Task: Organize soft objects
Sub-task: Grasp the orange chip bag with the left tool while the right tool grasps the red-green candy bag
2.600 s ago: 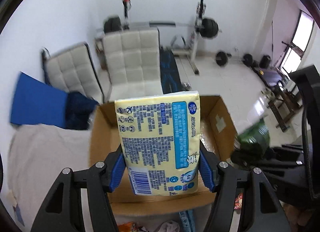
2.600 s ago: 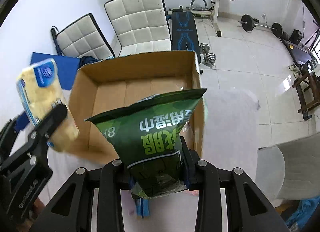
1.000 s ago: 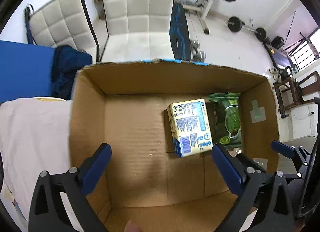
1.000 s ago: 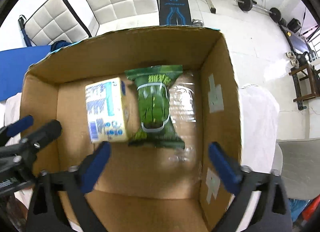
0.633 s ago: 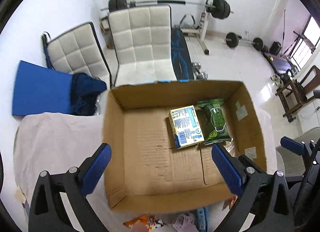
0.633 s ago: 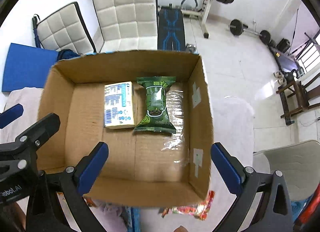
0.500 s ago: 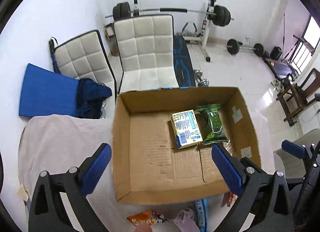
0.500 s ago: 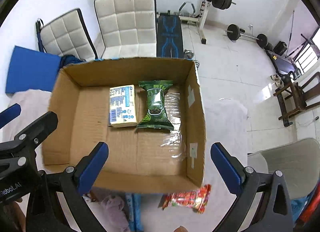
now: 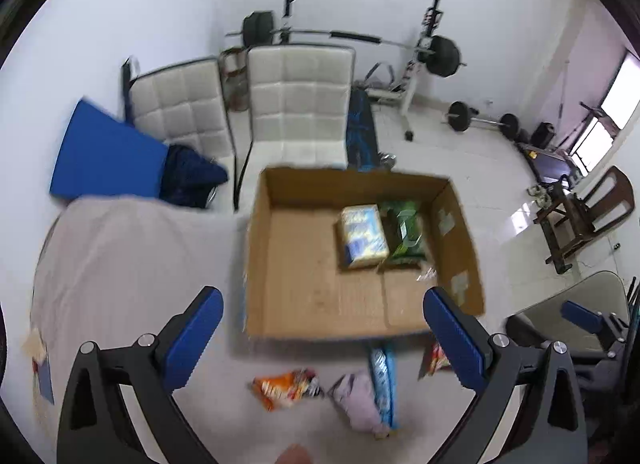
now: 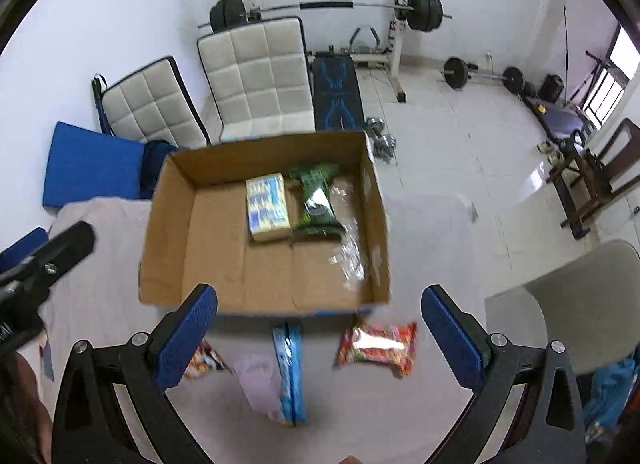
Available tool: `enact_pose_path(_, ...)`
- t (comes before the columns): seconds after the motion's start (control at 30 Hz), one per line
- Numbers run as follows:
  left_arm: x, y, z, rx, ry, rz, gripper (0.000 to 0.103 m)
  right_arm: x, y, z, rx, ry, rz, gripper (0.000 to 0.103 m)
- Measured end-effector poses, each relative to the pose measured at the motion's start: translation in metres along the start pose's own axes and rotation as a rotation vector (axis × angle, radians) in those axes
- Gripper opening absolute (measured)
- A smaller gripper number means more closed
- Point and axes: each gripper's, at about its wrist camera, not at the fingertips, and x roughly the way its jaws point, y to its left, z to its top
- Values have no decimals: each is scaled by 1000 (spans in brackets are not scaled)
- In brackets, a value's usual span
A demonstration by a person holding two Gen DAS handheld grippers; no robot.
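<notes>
An open cardboard box [image 9: 256, 248] [image 10: 168, 224] stands on the cloth-covered table. Inside lie a yellow tissue pack [image 9: 363, 235] [image 10: 267, 207] and a green packet [image 9: 406, 235] [image 10: 317, 197], side by side. In front of the box lie an orange snack bag [image 9: 285, 383], a lilac soft pouch [image 9: 360, 400] [image 10: 260, 388], a blue packet [image 9: 383, 384] [image 10: 289, 368] and a red snack bag [image 10: 376, 348]. My left gripper [image 9: 320, 340] is open and empty above the table's front. My right gripper [image 10: 320, 340] is open and empty over the loose items.
Two white padded chairs [image 10: 256, 80] and a blue mat [image 10: 92, 168] stand behind the table. A weight bench and barbells [image 10: 340, 76] fill the floor beyond. A grey chair [image 10: 560, 304] is at the right. Clear plastic wrap [image 10: 350, 252] lies in the box.
Both grippers let go of the tissue pack and the green packet into the box, opened, then pulled up and back. The loose items before the box came into view.
</notes>
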Motion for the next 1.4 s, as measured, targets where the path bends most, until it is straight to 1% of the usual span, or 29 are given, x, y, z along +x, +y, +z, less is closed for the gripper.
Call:
enact_pose_path(0.1,24,16,-29,-48,90,19,103,18,-16,-19,-8,47,-35,103)
enact_pose_path(0.17,50,24,-50,-65,170,40,103,41,-28,-33,-16,109,-46,103)
enact_pose_path(0.2,61,26,-58,-67,200,51,103,56,-35,-40,-21,143,-38,103)
enact_pose_path(0.27,91,26,-76,-44,284,92,103,84,-45,-52,-48,199,-50,103)
enact_pose_path(0.33,114,24,-89,-14,339,114,103,110,-51,-60,-88,248,-42,103)
enact_pose_path(0.43,140,18,-106,37,383,150,103,146,-54,-66,-181,300,-66,103)
enact_pose_path(0.5,154,12,-116,70,405,168,103,170,-52,-71,-282,333,-78,103)
enact_pose_path(0.57,161,10,-123,86,419,162,103,191,-49,-78,-398,360,-81,103)
enact_pose_path(0.63,165,8,-127,101,432,174,103,206,-48,-82,-468,375,-103,103)
enact_pose_path(0.67,167,7,-130,106,437,176,103,215,-48,-84,-514,391,-80,103)
enact_pose_path(0.77,171,9,-136,96,458,167,103,236,-47,-89,-588,444,-36,103)
enact_pose_path(0.8,171,11,-138,94,463,164,103,240,-48,-91,-596,450,-33,103)
enact_pose_path(0.87,169,15,-142,101,469,159,103,241,-47,-95,-592,454,-17,100)
enact_pose_path(0.9,168,16,-144,108,467,159,103,239,-46,-98,-589,461,-27,86)
enact_pose_path(0.93,166,17,-145,121,469,153,103,236,-46,-102,-579,469,-57,79)
enact_pose_path(0.97,166,18,-146,134,472,149,103,234,-46,-106,-551,489,-57,70)
enact_pose_path(1.0,166,17,-148,155,475,147,103,232,-47,-110,-514,521,-41,69)
enact_pose_path(1.03,167,17,-149,173,476,145,103,230,-47,-115,-465,558,-7,69)
enact_pose_path(1.07,170,15,-151,214,483,153,103,228,-47,-119,-414,587,24,69)
enact_pose_path(1.13,178,10,-151,270,494,168,103,225,-48,-125,-329,624,62,69)
enact_pose_path(1.17,187,6,-154,317,513,171,103,224,-49,-127,-272,640,96,69)
enact_pose_path(1.2,195,0,-154,352,524,179,103,224,-50,-129,-245,639,108,69)
enact_pose_path(1.3,214,-8,-157,453,551,199,103,226,-50,-131,-205,607,91,70)
enact_pose_path(1.37,225,-13,-160,510,549,223,103,232,-54,-134,-177,604,75,70)
enact_pose_path(1.4,229,-17,-163,547,540,238,103,238,-51,-127,-165,605,67,70)
